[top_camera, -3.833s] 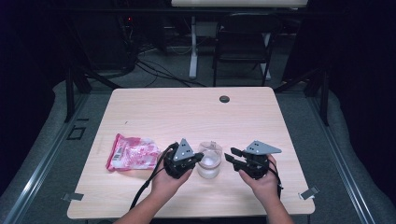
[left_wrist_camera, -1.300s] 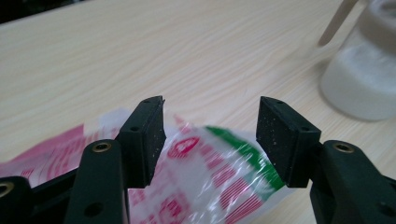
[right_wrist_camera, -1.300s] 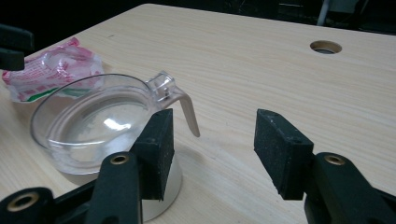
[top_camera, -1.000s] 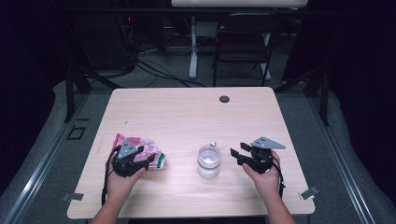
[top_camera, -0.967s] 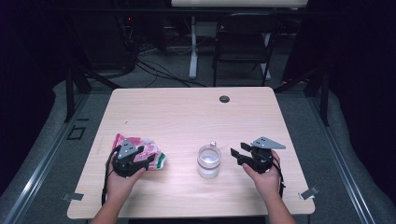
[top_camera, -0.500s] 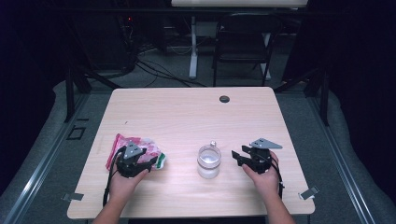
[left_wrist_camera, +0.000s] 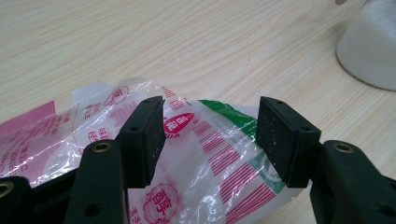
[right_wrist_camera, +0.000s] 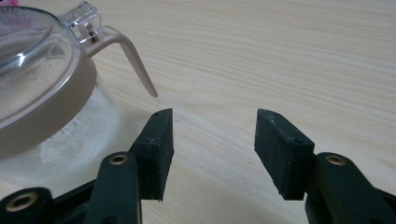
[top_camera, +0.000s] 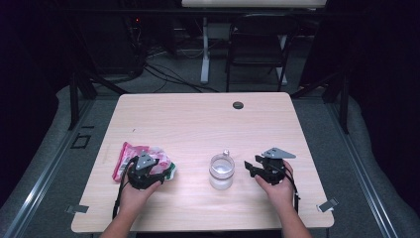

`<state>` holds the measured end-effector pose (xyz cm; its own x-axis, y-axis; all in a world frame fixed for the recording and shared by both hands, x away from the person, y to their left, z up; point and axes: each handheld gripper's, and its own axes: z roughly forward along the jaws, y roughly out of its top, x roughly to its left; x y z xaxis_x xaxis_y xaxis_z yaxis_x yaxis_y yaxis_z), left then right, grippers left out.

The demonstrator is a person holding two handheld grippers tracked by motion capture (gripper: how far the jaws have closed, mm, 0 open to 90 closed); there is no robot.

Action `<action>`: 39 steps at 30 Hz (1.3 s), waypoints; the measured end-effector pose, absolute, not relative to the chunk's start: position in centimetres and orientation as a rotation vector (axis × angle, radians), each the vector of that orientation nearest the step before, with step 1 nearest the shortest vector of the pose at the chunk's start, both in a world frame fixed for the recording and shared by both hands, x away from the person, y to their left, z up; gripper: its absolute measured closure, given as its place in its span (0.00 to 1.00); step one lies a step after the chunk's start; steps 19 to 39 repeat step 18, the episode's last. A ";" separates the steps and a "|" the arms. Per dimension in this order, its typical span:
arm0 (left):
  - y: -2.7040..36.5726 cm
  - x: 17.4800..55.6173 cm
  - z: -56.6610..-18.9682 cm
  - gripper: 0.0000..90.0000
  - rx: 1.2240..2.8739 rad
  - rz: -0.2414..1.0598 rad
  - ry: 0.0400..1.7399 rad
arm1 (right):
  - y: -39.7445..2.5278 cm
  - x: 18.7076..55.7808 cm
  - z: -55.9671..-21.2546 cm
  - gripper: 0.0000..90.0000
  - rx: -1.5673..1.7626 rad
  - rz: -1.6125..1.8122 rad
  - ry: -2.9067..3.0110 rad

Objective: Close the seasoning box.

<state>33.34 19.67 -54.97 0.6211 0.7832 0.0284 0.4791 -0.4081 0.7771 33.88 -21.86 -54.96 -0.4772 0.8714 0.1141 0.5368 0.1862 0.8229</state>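
Now, left to right: plastic bag (top_camera: 143, 159) lies at the table's (top_camera: 198, 129) front-left w/ the left gripper (top_camera: 144, 171) over its right end. Left gripper view adds what the high view can't: jaws spread apart, straddling the bag's crinkled red-and-green print (left_wrist_camera: 210, 140), pads not pinching it. Jar (top_camera: 221, 171) stands mid-front, white powder inside; right gripper view shows its clear lid and beige latch (right_wrist_camera: 130, 51) close up. Right gripper (top_camera: 257, 167) sits just beside the jar, jaws apart, nothing between. Vs 3.8 s ago: left gripper has moved from jar to bag; right backed off slightly.
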 end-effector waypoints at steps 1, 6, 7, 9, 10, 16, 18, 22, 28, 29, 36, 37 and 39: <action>19.7 33.3 -55.0 0.47 2.080 0.505 0.987 | -21.9 33.9 -55.0 0.52 1.333 1.217 2.079; 19.5 33.4 -55.0 0.47 2.085 0.505 0.982 | -21.9 34.0 -55.0 0.52 1.345 1.217 2.083; 19.5 33.3 -55.0 0.47 2.082 0.504 0.983 | -21.9 34.0 -55.0 0.52 1.345 1.219 2.082; 19.5 33.3 -55.0 0.47 2.082 0.504 0.983 | -21.9 34.0 -55.0 0.52 1.343 1.220 2.081; 19.5 33.3 -55.0 0.47 2.081 0.506 0.983 | -21.8 34.0 -55.0 0.52 1.343 1.221 2.081; 19.8 33.3 -54.7 0.47 2.054 0.513 0.986 | -22.1 34.0 -55.0 0.52 1.352 1.218 2.075; 19.9 33.1 -54.5 0.47 2.041 0.520 0.984 | -22.2 33.9 -54.9 0.52 1.351 1.228 2.066; 19.9 33.1 -54.5 0.47 2.041 0.520 0.984 | -22.2 33.9 -54.9 0.52 1.351 1.228 2.066; 19.9 33.1 -54.5 0.47 2.041 0.520 0.984 | -22.2 33.9 -54.9 0.52 1.351 1.228 2.066; 19.9 33.1 -54.5 0.47 2.041 0.520 0.984 | -22.2 33.9 -54.9 0.52 1.351 1.228 2.066; 19.9 33.1 -54.5 0.47 2.041 0.520 0.984 | -22.2 33.9 -54.9 0.52 1.351 1.228 2.066; 19.9 33.1 -54.5 0.47 2.041 0.520 0.984 | -22.2 33.9 -54.9 0.52 1.351 1.228 2.066; 19.9 33.1 -54.5 0.47 2.041 0.520 0.984 | -22.2 33.9 -54.9 0.52 1.351 1.228 2.066</action>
